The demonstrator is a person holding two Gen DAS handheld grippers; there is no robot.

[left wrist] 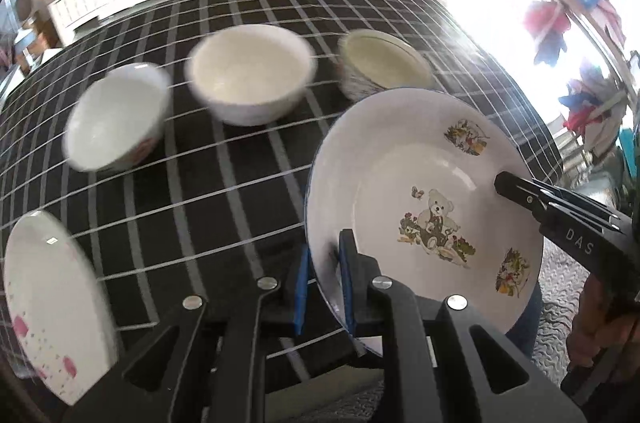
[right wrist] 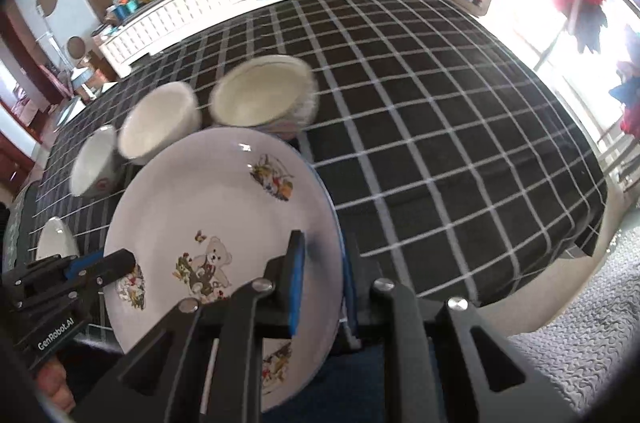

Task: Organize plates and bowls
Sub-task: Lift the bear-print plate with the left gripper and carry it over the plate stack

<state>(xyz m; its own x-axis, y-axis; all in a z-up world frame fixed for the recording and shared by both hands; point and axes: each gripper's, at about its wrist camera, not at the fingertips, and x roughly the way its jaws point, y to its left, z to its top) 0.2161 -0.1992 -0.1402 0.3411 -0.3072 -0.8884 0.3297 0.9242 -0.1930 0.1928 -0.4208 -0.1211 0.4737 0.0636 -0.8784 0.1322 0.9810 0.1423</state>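
From the left wrist camera I see my left gripper [left wrist: 324,283] with its jaws closed nearly all the way on the near rim of the teddy-bear plate [left wrist: 432,207], blue pads on either side of the thin edge, while the right gripper [left wrist: 516,191] bites the opposite rim. The plate looks tilted and carried clear of the checked bench [left wrist: 224,159], near its front right corner. I judge the step in hand to be carrying this plate toward the flowered plate [left wrist: 52,303] at the bench's near left edge, so I would keep both hands moving together, hold the plate flatter before setting it down, and pass in front of the three bowls [left wrist: 252,75] lined up behind rather than over them. The right gripper's body reads "DAS" here, the rest hidden. From the right wrist camera, the right gripper [right wrist: 324,287] has its jaws narrowly parted and clamped on the plate's edge [right wrist: 224,223], one blue pad on the printed face and the other behind the rim. The left gripper [right wrist: 116,265] holds the far side and carries the words "GenRobot.AI". The bowls [right wrist: 260,99] sit beyond the plate, blurred, and the flowered plate [right wrist: 56,243] shows only as a sliver at the left. The plate bears pictures of a bear and flowers, no writing I can read.
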